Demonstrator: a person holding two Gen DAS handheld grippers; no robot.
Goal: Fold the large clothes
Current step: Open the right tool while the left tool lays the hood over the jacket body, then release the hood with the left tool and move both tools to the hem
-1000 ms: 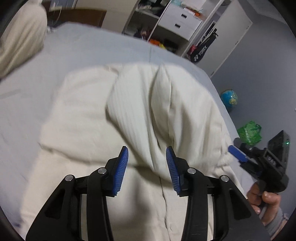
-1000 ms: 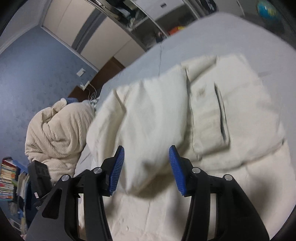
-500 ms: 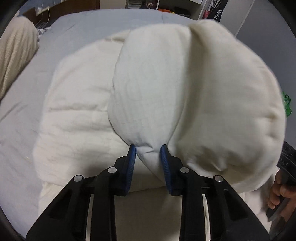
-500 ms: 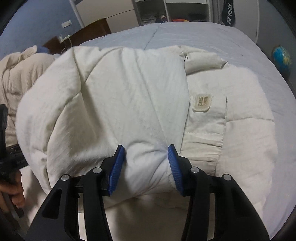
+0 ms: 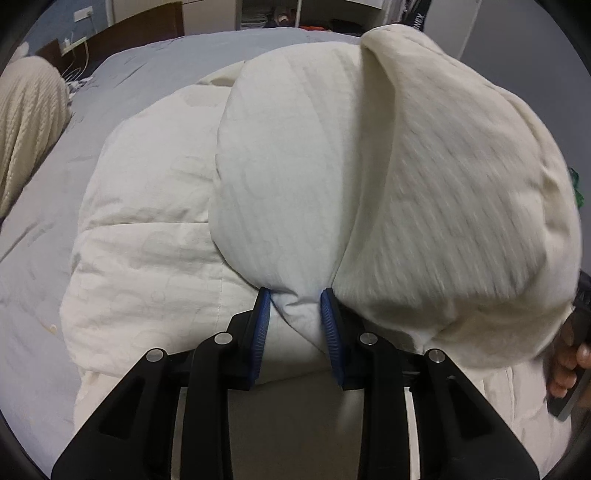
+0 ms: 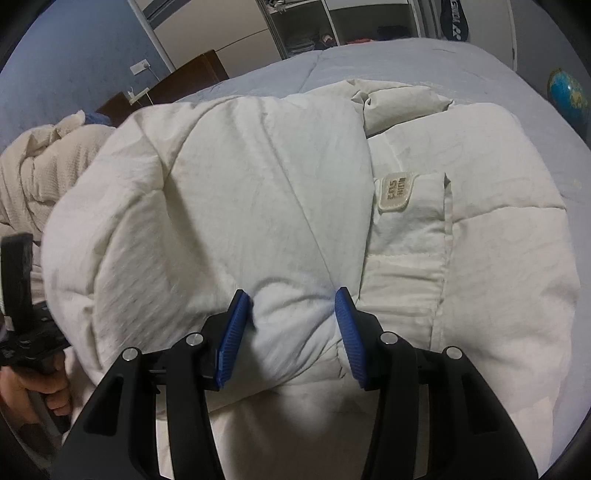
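A cream quilted puffer jacket (image 5: 147, 229) lies on a grey bed (image 5: 37, 236). My left gripper (image 5: 295, 299) is shut on a raised fold of the jacket, which billows up to the right (image 5: 443, 192). My right gripper (image 6: 291, 299) is shut on a thick bunch of the same jacket (image 6: 240, 192), lifted over the part that lies flat. A small sewn label (image 6: 395, 192) and a pocket flap show to the right of my right gripper. The jacket's near edge is hidden under both grippers.
A cream knit blanket (image 5: 26, 122) is heaped at the bed's left side and also shows in the right wrist view (image 6: 33, 177). A dark headboard (image 6: 173, 85), open shelves (image 6: 314, 33) and a globe (image 6: 569, 96) stand beyond the bed (image 6: 406, 62).
Both grippers went from open above the jacket to shut on its padded folds. The gripped parts have been lifted and carried forward over the rest of the jacket.
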